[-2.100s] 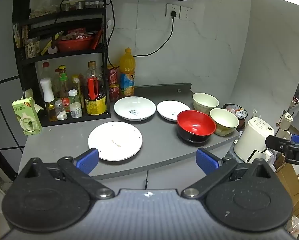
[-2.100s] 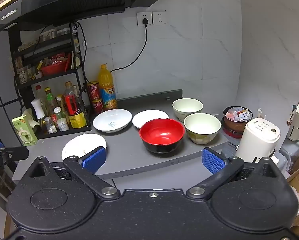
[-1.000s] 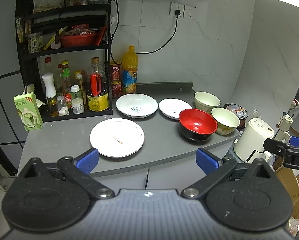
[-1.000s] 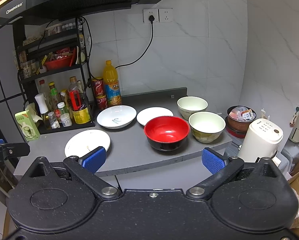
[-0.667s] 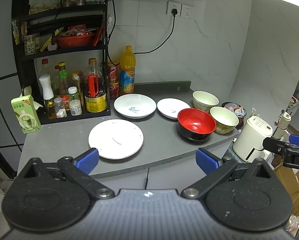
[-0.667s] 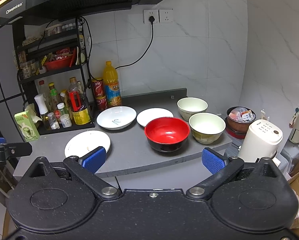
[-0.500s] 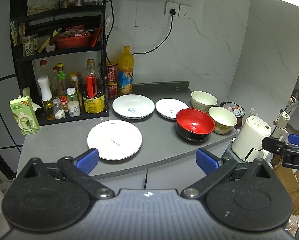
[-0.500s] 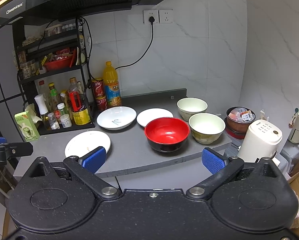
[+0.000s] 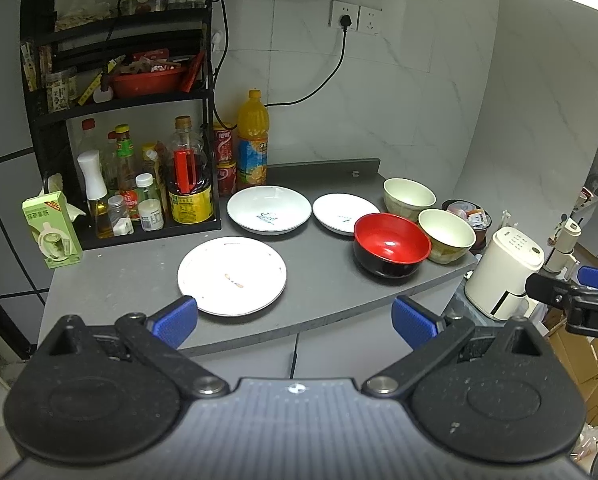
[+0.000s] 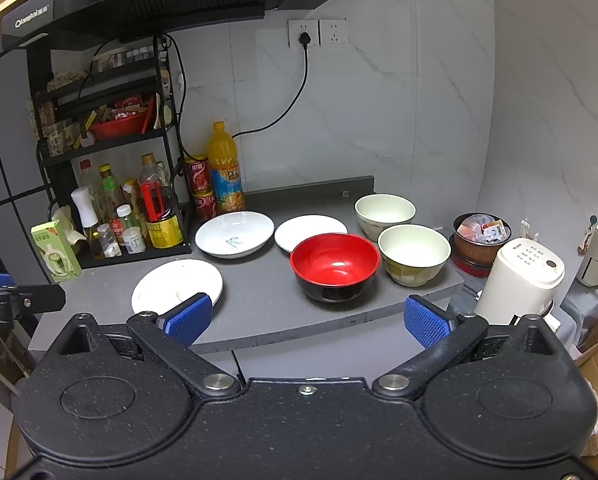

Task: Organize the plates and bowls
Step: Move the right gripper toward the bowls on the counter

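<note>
- Three white ceramic plates [image 9: 232, 276] and three bowls, among them a red-and-black lacquer bowl [image 10: 334, 266], sit unstacked on the grey countertop [image 9: 323, 280].
- Left gripper [image 9: 295, 318] and right gripper [image 10: 306, 318]: jaws wide apart, empty, short of the counter.
- Risk: glazed rims may slip between the pads; front bowls sit near the edge.
- Legible: "DA" on the right gripper.

Ahead of the left gripper [image 9: 295, 322], whose blue pads [image 9: 175, 320] look finely ribbed, lies a matt grey counter [image 9: 323, 280]. The white plate [image 9: 232, 276] is glossy, like glazed ceramic. The red bowl [image 10: 334, 264] shines like lacquer. The black gripper body looks grainy.
</note>
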### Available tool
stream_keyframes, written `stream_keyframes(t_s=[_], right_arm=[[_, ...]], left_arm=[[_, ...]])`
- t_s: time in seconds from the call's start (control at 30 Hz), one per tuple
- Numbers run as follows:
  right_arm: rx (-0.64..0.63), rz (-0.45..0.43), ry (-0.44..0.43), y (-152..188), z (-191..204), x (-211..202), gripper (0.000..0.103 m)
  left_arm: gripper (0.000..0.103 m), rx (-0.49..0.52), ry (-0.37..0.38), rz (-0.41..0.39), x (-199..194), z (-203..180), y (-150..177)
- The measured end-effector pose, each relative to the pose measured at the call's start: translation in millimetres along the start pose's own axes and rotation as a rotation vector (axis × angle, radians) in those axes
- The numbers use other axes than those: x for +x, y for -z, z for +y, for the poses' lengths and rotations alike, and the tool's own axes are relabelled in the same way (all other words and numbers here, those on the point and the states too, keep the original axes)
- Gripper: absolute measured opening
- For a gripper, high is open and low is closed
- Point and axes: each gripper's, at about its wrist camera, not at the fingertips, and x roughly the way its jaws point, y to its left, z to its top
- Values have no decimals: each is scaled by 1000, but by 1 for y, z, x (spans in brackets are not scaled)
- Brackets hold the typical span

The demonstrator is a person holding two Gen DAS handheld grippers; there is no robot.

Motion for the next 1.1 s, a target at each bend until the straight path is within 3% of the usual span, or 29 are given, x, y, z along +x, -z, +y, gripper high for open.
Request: stream_keyframes(t_s=[0.7,1.1], right_arm=[[2,13,3,-5,-7,-1,103],[23,33,9,-10,-19,5,103]], left_arm=[[102,-1,2,0,-3,2,1],[102,0,3,17,9,-18,-11]])
